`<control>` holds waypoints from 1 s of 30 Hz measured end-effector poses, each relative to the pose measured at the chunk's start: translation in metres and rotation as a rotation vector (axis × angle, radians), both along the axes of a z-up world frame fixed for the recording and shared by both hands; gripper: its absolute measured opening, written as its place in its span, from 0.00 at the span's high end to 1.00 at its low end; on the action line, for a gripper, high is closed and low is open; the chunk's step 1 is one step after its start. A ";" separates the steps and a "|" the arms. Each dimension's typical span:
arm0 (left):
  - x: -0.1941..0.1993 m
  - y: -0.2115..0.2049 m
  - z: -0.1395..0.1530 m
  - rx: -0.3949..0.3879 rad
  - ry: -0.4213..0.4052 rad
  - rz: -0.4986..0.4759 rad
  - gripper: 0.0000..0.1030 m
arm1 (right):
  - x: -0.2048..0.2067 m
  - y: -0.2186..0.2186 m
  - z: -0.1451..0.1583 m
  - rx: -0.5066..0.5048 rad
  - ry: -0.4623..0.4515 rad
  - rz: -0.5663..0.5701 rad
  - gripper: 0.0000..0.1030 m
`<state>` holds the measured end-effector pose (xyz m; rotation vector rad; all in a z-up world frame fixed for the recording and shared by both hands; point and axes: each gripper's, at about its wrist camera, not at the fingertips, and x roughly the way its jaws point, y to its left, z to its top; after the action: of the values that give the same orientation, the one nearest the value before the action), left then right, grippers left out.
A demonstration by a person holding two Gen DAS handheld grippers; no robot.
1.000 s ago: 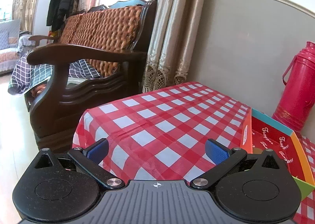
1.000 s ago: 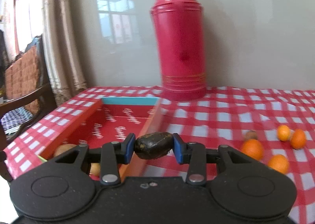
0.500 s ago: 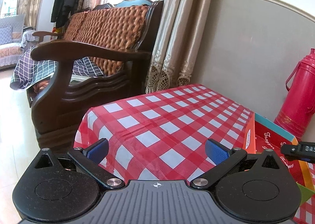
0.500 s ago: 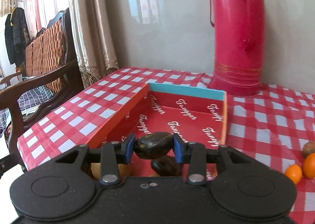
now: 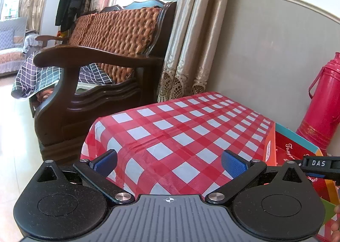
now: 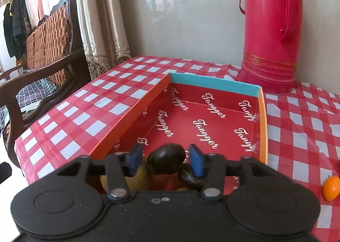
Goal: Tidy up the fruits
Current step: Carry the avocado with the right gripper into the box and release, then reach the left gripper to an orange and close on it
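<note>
A shallow red box (image 6: 212, 123) with orange and blue walls lies on the checked table; its corner also shows in the left wrist view (image 5: 297, 150). My right gripper (image 6: 165, 161) is over the box's near end with its pads apart. A dark fruit (image 6: 166, 158) sits between the pads, free of both, on other fruit in the box: a yellowish one (image 6: 138, 178) and a dark one (image 6: 189, 178). An orange (image 6: 330, 187) lies on the table at the right. My left gripper (image 5: 169, 162) is open and empty, low over the table's left part.
A tall red thermos (image 6: 269, 29) stands behind the box near the wall, also visible in the left wrist view (image 5: 325, 101). A wooden sofa (image 5: 102, 61) and curtains (image 5: 191, 40) are past the table's left edge. The right gripper's side (image 5: 318, 164) shows in the left wrist view.
My right gripper moved left over the box, lowered and opened, letting go of the dark fruit, which now rests in the box. My left gripper hardly moved.
</note>
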<state>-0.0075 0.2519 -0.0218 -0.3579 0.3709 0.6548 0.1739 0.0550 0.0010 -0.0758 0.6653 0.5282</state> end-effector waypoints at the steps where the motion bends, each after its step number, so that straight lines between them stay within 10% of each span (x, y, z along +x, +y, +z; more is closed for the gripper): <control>1: 0.000 -0.001 0.000 0.002 0.001 -0.002 0.00 | -0.003 -0.001 0.002 -0.001 -0.014 -0.001 0.45; 18: 0.012 -0.036 0.008 0.067 0.024 -0.077 0.00 | -0.041 -0.072 0.035 0.014 -0.206 -0.094 0.20; 30: 0.030 -0.101 0.019 0.195 0.033 -0.213 0.00 | -0.058 -0.200 0.011 0.008 -0.370 -0.450 0.05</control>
<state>0.0223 0.1512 -0.0033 -0.1192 0.3670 0.4841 0.1159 -0.1455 0.0120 -0.0139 0.3019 0.0762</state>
